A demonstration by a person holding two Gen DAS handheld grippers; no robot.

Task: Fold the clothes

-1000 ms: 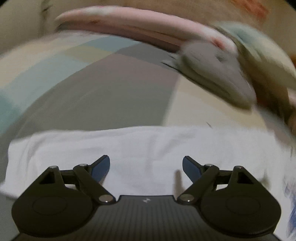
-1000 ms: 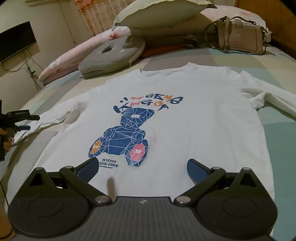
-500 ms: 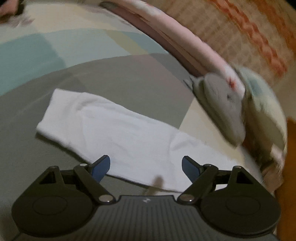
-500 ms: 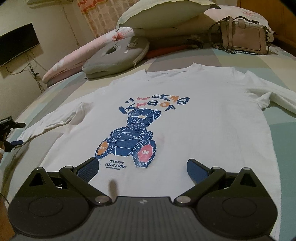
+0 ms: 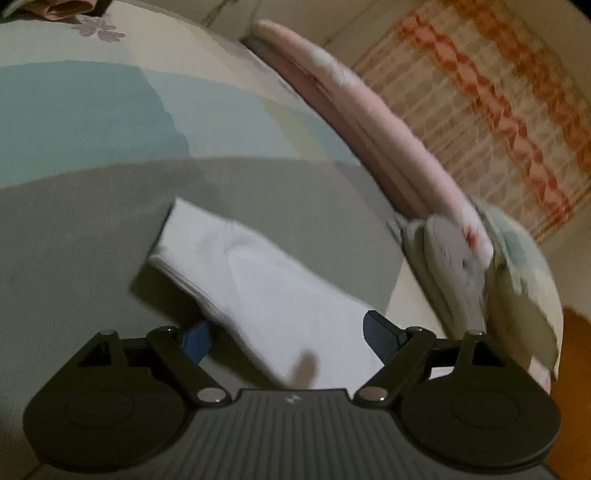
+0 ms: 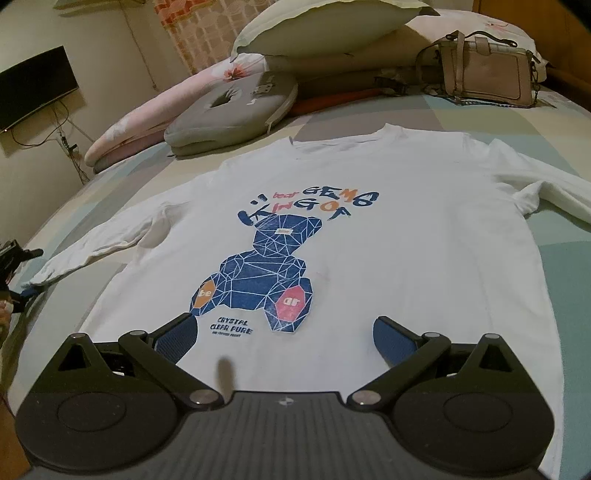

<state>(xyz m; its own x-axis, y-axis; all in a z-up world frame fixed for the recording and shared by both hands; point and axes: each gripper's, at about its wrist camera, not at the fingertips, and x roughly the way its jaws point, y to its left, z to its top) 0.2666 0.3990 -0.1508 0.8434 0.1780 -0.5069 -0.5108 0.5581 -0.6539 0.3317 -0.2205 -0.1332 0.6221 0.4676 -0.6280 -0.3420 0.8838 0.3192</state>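
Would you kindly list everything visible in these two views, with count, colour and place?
shirt: one, white with blue bear print, spread flat on the bed
sleeve: one, white, lying between the left gripper's fingers
bedspread: one, pastel and grey patches, under the shirt
ring cushion: one, grey, beyond the shirt's collar
pillows: several, pale and pink floral, at the head of the bed
handbag: one, beige, far right on the bed
screen: one, black, on the left wall
curtain: one, orange-patterned, behind the bed
left gripper: black, blue pads, open
right gripper: black, blue pads, open over the hem
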